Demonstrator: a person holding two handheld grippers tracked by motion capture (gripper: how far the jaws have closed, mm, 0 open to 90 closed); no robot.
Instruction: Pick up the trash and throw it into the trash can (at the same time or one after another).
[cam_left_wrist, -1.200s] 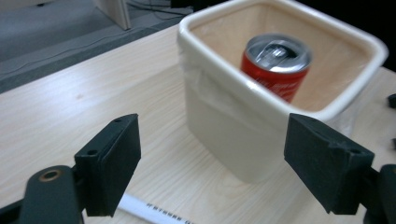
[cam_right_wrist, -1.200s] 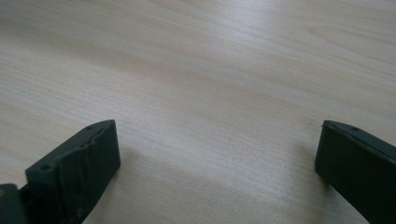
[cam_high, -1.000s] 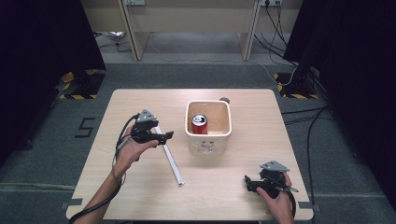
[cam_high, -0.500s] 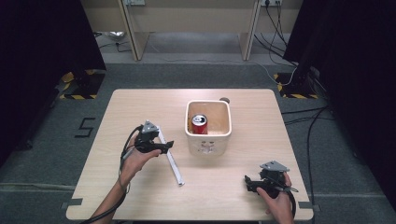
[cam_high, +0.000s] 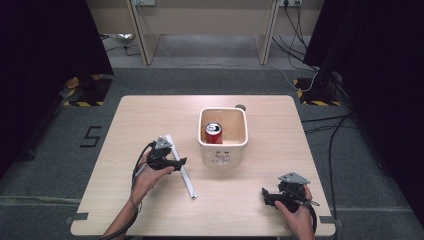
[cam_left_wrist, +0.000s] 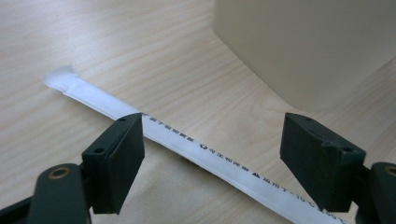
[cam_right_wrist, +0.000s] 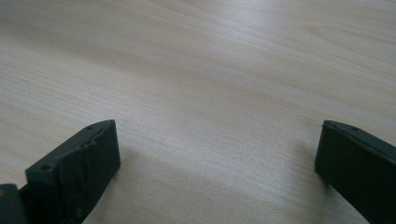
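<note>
Since a second ago, the left gripper (cam_high: 176, 162) has sunk over the wrapped straw (cam_high: 181, 167) on the counter (cam_high: 250, 210), fingers (cam_left_wrist: 116, 158) wide astride it. Printed lettering shows in the left gripper view; the right gripper (cam_high: 270, 196) rests wide apart too.

The bin (cam_high: 223, 145) stands mid-table (cam_high: 270, 210), with a can (cam_high: 213, 133) inside it. A wrapped straw (cam_high: 181, 166) lies just left of the bin, and a small disc (cam_high: 240, 106) sits right behind it.

Left gripper (cam_high: 172, 162) over wrapped straw (cam_high: 181, 166) beside white bin (cam_high: 223, 149) holding red can (cam_high: 213, 133); right gripper (cam_high: 272, 194) near table (cam_high: 150, 115) edge
</note>
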